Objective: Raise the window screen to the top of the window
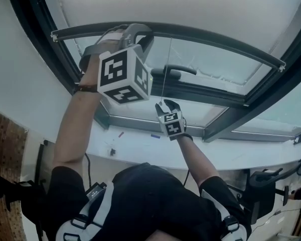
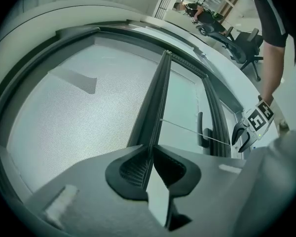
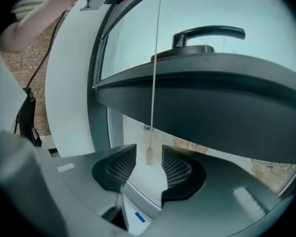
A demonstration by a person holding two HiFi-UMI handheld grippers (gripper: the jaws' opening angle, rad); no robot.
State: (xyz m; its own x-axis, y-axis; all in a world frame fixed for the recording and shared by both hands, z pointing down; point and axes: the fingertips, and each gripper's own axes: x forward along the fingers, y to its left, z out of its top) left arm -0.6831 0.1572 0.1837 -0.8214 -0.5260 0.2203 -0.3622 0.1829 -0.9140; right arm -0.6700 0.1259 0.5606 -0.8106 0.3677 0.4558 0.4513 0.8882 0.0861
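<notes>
Window screen (image 1: 190,4): upper frame, my upstretched left gripper (image 2: 152,151) pinches its bottom bar (image 1: 200,34). My right gripper (image 1: 164,103), centre frame, has jaws spread around the cord toggle (image 3: 149,154).

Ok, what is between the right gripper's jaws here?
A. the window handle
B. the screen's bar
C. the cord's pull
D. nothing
C: in the right gripper view the cord's pull hangs between the right gripper's open jaws, with a gap on each side. The bar is clamped in the left gripper.
</notes>
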